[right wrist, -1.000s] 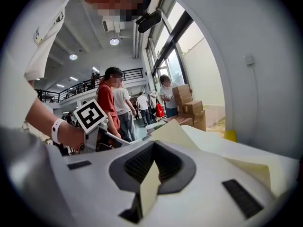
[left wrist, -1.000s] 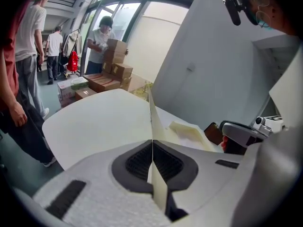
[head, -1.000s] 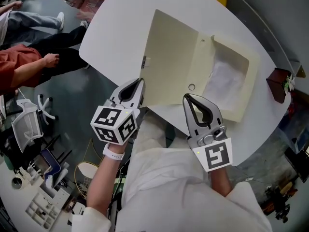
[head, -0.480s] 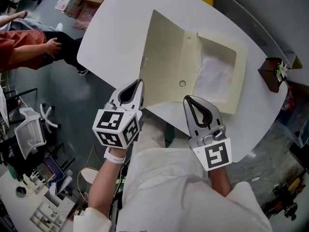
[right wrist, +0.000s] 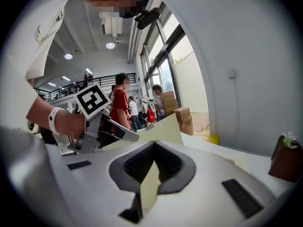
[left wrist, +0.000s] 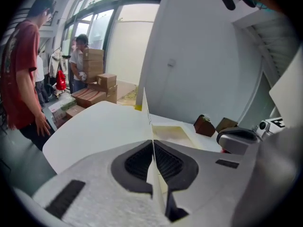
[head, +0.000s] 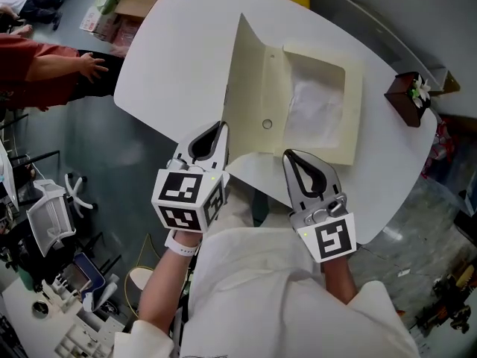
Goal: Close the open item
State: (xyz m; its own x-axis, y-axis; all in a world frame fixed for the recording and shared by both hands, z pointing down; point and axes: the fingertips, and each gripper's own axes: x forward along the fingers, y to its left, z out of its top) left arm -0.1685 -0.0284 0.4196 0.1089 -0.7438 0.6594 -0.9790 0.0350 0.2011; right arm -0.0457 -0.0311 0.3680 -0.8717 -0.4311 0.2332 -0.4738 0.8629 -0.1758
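Note:
A cream cardboard box file (head: 313, 136) lies open on the white round table (head: 179, 58). Its tray holds white paper (head: 309, 107). Its lid (head: 242, 88) stands tilted up on the left side, and a round button (head: 267, 124) sits on the panel beside it. My left gripper (head: 222, 131) is shut on the lid's near corner; the thin lid edge (left wrist: 147, 115) runs up from between its jaws (left wrist: 152, 144). My right gripper (head: 289, 155) is shut at the file's near edge, with a cream sliver between its jaws (right wrist: 151, 148).
A small brown box with a plant (head: 408, 94) stands at the table's right rim. A person in red (head: 45, 62) stands by the table's left side, near cardboard boxes (head: 134, 2) on the floor. An office chair (head: 48, 207) and clutter lie below left.
The lid has swung more upright and looks narrower from above. My left gripper has shifted slightly right with it. The right gripper has stayed at the near edge.

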